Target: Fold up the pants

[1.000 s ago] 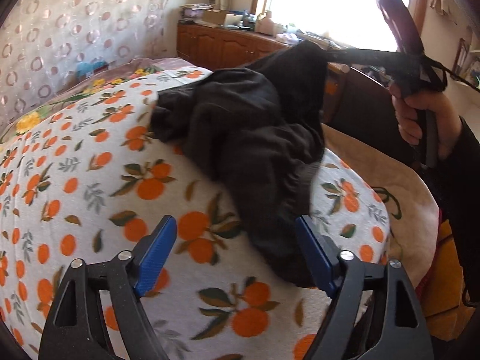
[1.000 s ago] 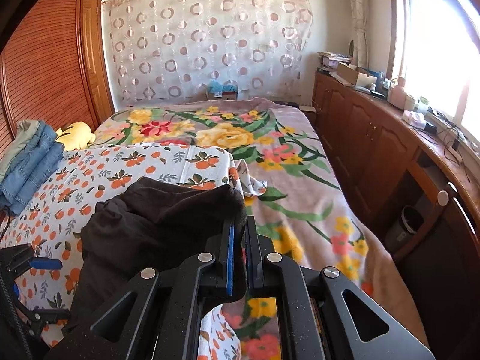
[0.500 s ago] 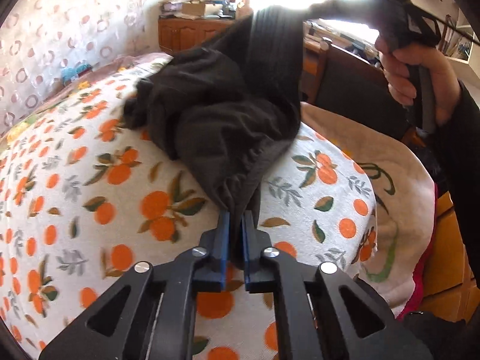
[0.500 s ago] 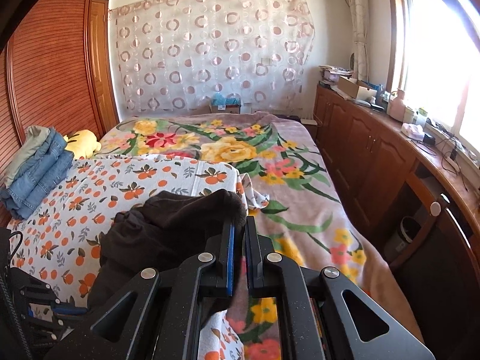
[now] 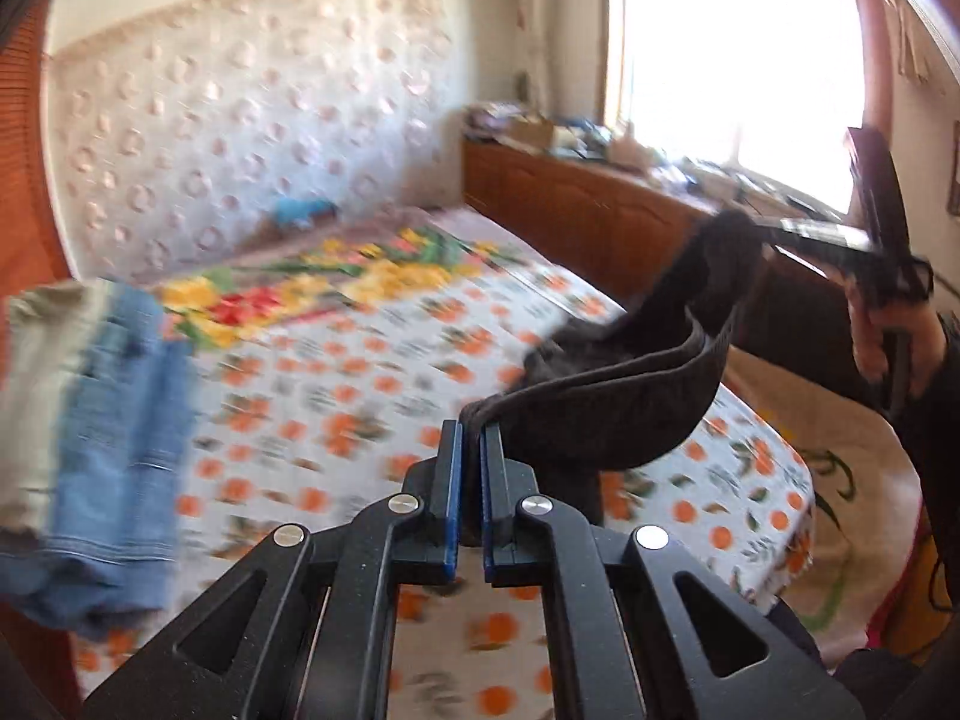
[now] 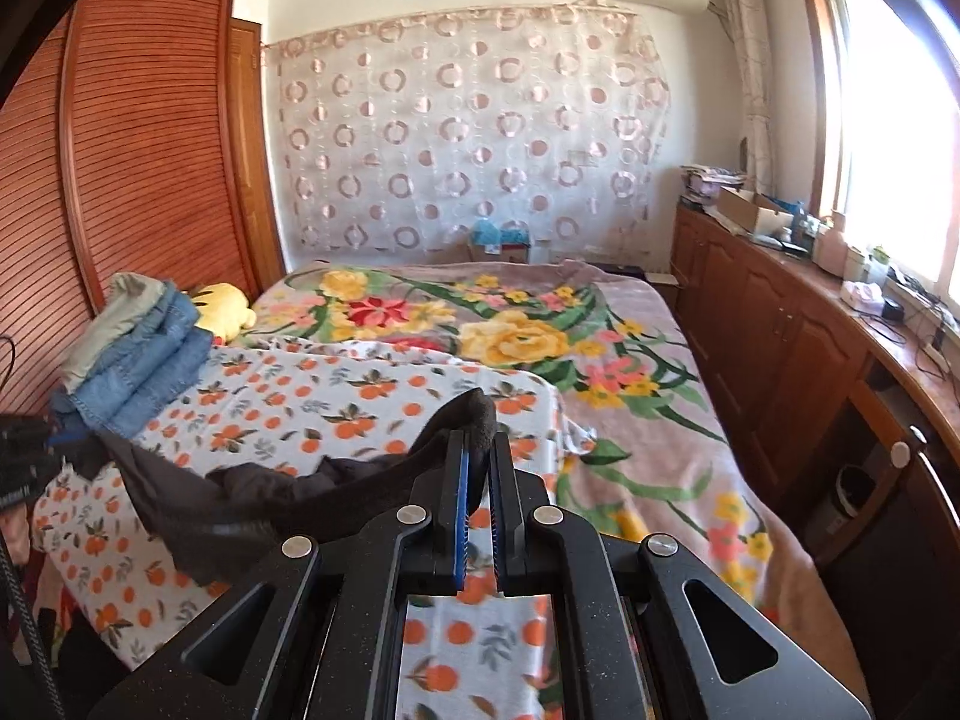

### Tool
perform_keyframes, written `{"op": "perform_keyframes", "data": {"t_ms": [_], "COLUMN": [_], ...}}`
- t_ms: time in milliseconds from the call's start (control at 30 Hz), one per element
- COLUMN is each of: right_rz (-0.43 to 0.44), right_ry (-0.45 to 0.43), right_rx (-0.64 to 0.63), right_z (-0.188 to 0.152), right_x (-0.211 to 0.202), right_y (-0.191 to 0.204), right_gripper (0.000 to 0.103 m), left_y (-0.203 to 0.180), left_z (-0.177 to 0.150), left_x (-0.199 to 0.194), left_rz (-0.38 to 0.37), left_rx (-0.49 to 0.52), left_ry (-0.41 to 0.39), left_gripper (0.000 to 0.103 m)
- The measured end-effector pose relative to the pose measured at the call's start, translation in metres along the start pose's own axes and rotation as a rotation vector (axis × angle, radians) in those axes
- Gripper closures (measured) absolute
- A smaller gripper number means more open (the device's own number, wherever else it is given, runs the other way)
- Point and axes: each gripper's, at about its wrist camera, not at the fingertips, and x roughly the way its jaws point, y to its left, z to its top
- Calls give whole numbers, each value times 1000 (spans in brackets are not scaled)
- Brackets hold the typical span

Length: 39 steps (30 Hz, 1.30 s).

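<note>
Dark pants (image 5: pixel 624 414) hang by their waistband between my two grippers, above the bed's orange-print sheet (image 5: pixel 336 396). My left gripper (image 5: pixel 472 438) is shut on one end of the waistband. At the right of the left wrist view, a hand holds the right gripper (image 5: pixel 753 228), shut on the other end. In the right wrist view my right gripper (image 6: pixel 478 450) pinches the pants (image 6: pixel 282 498), and the band sags leftward to the left gripper (image 6: pixel 66 441) at the frame's edge. The rest of the pants drapes down onto the sheet (image 6: pixel 300 390).
A stack of folded jeans (image 6: pixel 138 354) and a yellow plush toy (image 6: pixel 225 309) lie at the bed's left side by the wooden wardrobe (image 6: pixel 132 156). A floral blanket (image 6: pixel 540 330) covers the far bed. A cluttered wooden cabinet (image 6: pixel 780 312) runs under the window.
My left gripper went from open to shut on the pants' waistband, then lifted it off the sheet. The band now stretches between both grippers; the right gripper rose slightly, still gripping.
</note>
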Motion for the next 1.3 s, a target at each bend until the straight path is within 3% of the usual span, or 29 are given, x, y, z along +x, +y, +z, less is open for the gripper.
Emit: {"op": "perform_keyframes", "data": {"t_ms": [167,367,533,733,833,933,1200,1300], "right_rz": [77,103,85,12,26,59,101,121], "right_ry": [-30,-76,-199,-242,-250,-206,65,164], "right_rx": [-37,-79,-31,-54,-49,-40,13,52], "right_z": [10,49,87,114,96,63,-83,-123], "right_x": [10,40,38,47,43,42,66,79], "right_y": [26,43,33,24,17,27,6,4], "right_gripper": [97,98,98,98,98,98,98,98], "left_y": [37,76,97,100,100,87,50,38], "left_z": [17,59,99,121,119,89,-39,-64], "left_x": [-33,-46,-57,-48,-46,-39,17,19], "left_rz": [90,201,269,302,281,263,169,145], "left_rx": [-7,2,19,30,40,66,101,86], "left_ry": [-71,-122,-174,-183,-192,-160,52,86], "left_gripper": [97,97,97,97,97,97,97,97]}}
